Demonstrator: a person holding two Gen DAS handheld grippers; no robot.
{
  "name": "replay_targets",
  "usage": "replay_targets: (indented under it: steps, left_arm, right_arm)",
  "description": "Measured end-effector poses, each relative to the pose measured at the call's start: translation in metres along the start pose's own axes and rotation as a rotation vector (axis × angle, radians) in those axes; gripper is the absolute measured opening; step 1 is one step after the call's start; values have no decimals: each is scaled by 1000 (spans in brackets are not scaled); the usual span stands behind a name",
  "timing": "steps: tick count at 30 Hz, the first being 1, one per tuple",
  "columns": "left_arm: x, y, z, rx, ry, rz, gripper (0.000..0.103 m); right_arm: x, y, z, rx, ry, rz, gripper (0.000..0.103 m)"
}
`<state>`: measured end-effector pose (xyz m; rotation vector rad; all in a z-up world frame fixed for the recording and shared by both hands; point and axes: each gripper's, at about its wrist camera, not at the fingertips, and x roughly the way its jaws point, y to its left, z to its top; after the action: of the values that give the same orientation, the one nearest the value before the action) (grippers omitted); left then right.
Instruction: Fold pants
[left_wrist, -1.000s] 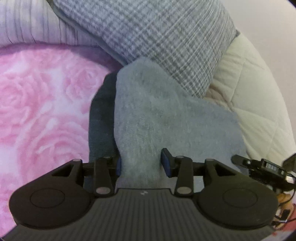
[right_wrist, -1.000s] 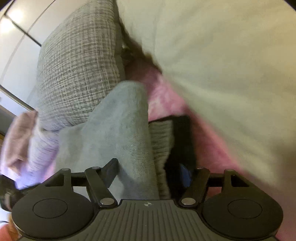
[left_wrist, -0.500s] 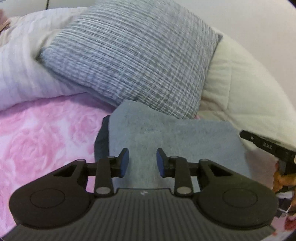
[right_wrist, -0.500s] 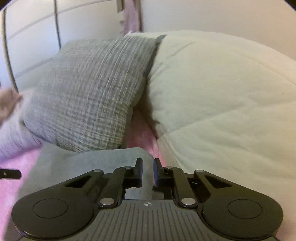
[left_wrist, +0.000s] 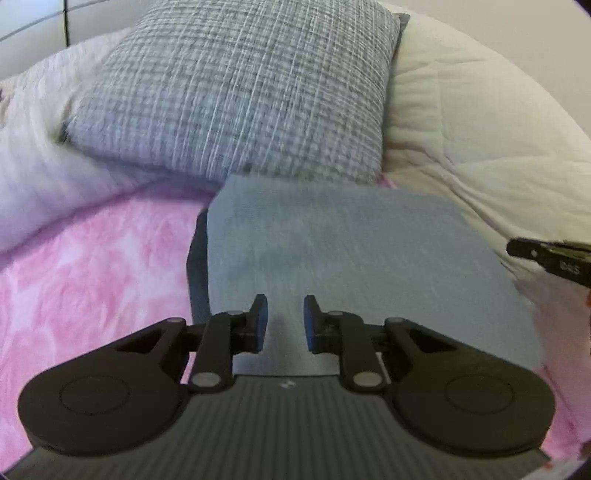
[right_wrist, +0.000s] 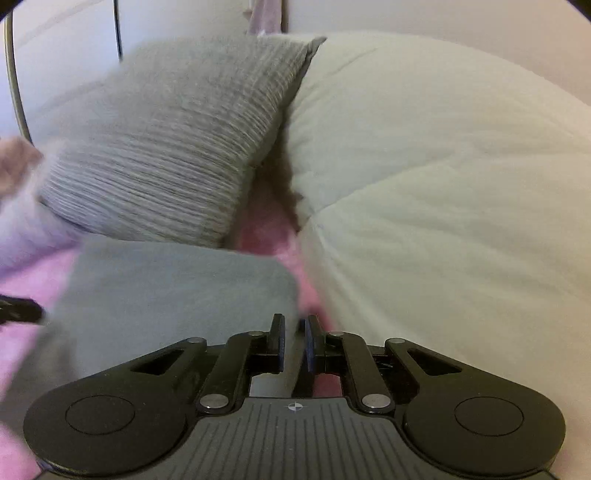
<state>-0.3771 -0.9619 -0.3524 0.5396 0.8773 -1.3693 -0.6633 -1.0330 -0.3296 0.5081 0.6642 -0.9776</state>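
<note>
The grey pants (left_wrist: 351, 251) lie folded into a flat rectangle on the pink floral blanket (left_wrist: 92, 277), with a darker layer showing along their left edge. My left gripper (left_wrist: 285, 321) hovers open over the near left part of the pants, nothing between its blue pads. In the right wrist view the pants (right_wrist: 166, 288) lie to the left. My right gripper (right_wrist: 294, 343) sits at their near right corner, its jaws almost together with only a thin slit and no cloth in it. Its black finger (left_wrist: 546, 254) shows at the right edge of the left wrist view.
A grey woven pillow (left_wrist: 240, 92) leans just behind the pants. A cream quilted duvet (right_wrist: 443, 184) bulges on the right, close to my right gripper. Pale striped bedding (left_wrist: 44, 147) lies at the back left. Pink blanket stretches to the left.
One second ago the pants hung between the jaws of both grippers. They now lie flat and folded. Both grippers have let go and drawn back, and the right jaws have closed up.
</note>
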Motion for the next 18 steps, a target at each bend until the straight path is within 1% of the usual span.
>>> replay_targets:
  steps: [2, 4, 6, 8, 11, 14, 18]
  left_arm:
    - [-12, -2, -14, -18, 28, -5, 16]
    - [-18, -7, -28, -37, 62, -5, 16]
    - [-15, -13, -40, -46, 96, 4, 16]
    - [-4, -16, -50, -56, 135, 30, 16]
    - [9, -18, -58, -61, 159, 52, 16]
    - [11, -24, -57, -52, 168, 81, 16]
    - [-1, -33, -51, -41, 189, 116, 17]
  right_arm:
    - [-21, 7, -15, 10, 37, 37, 7]
    - [-28, 15, -29, 4, 78, 40, 7]
    - [-24, 22, -44, -9, 121, 25, 7]
    - [-2, 33, -54, -35, 167, -3, 7]
    - [13, 33, -67, -79, 178, -22, 6]
    - [5, 34, -72, -98, 193, -17, 6]
    - [-5, 28, -68, -6, 198, -13, 7]
